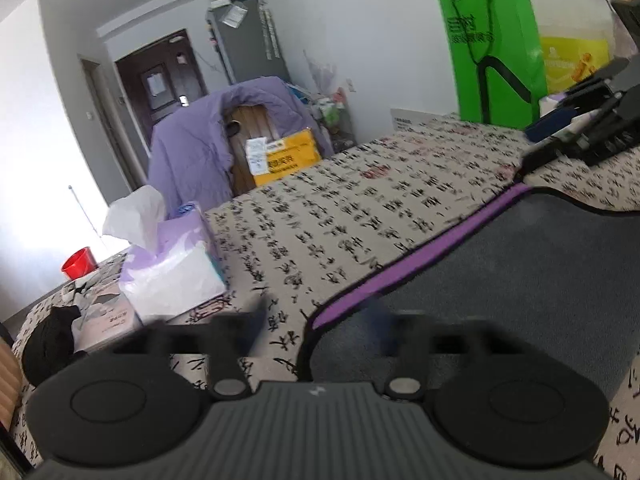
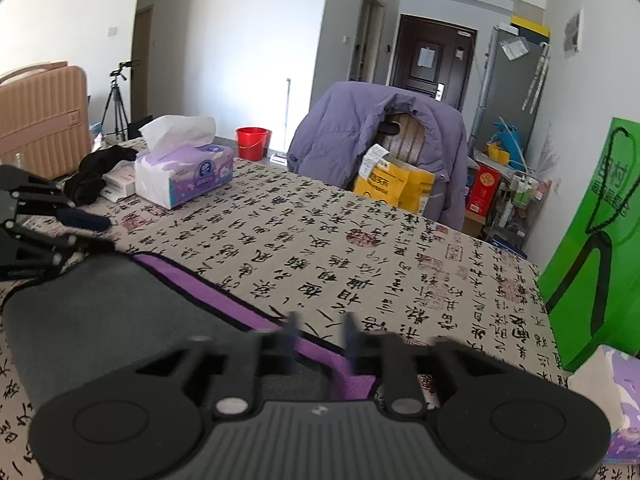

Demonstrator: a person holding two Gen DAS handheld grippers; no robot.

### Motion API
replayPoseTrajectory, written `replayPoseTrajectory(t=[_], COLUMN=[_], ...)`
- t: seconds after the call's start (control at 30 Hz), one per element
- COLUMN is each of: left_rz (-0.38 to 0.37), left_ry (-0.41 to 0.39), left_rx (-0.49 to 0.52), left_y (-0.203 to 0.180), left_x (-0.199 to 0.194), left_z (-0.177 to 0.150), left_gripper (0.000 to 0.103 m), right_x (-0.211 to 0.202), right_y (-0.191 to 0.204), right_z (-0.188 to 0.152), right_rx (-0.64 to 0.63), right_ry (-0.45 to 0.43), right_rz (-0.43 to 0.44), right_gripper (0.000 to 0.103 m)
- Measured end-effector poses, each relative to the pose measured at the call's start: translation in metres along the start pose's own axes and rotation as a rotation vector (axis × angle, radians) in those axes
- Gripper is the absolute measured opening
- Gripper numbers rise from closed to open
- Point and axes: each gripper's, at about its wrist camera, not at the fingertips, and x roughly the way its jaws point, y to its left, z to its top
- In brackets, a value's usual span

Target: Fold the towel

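A grey towel [image 1: 520, 256] with a purple band and black trim lies flat on the calligraphy-print tablecloth [image 1: 340, 208]. My left gripper [image 1: 316, 320] is open, blurred, hovering over the towel's near left corner. The right gripper shows at the far right of the left wrist view [image 1: 540, 152], near the towel's other end. In the right wrist view the towel [image 2: 100, 312] lies low left. My right gripper [image 2: 320, 336] is open, its fingers straddling the purple edge. The left gripper [image 2: 80, 228] shows at the left, open, by the towel's far corner.
A purple tissue box [image 1: 172, 264] and black cloth [image 1: 48, 340] lie at the table's left end. A green bag [image 1: 492, 52] stands on the table by the wall. A chair with a purple jacket [image 2: 376, 136] and a yellow bag [image 2: 392, 184] stand behind the table.
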Motion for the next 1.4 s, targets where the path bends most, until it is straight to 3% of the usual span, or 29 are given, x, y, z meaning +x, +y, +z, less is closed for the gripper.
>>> replayPoseTrajectory(t=[0.07, 0.1, 0.13, 0.2, 0.77, 1.4], left_rz=[0.006, 0.004, 0.010, 0.019, -0.012, -0.010], left_ry=[-0.013, -0.011, -0.009, -0.014, 0.003, -0.022], left_rx=[-0.018, -0.031, -0.044, -0.065, -0.108, -0.128], left_y=[0.002, 0.004, 0.006, 0.008, 0.009, 0.010], left_x=[-0.003, -0.003, -0.002, -0.003, -0.007, -0.034], left_z=[0.001, 0.002, 0.003, 0.003, 0.002, 0.009], left_gripper=[0.087, 0.096, 0.103, 0.103, 0.103, 0.103], right_x=[0.000, -0.001, -0.001, 0.001, 0.004, -0.028], right_y=[-0.001, -0.002, -0.003, -0.006, -0.008, -0.001], right_z=[0.000, 0.000, 0.000, 0.002, 0.000, -0.004], right_rx=[0.014, 0.017, 0.024, 0.049, 0.081, 0.107], right_ry=[-0.003, -0.006, -0.004, 0.016, 0.053, 0.029], right_rz=[-0.017, -0.026, -0.031, -0.030, -0.018, -0.012], right_gripper=[0.089, 0.098, 0.099, 0.103, 0.103, 0.103])
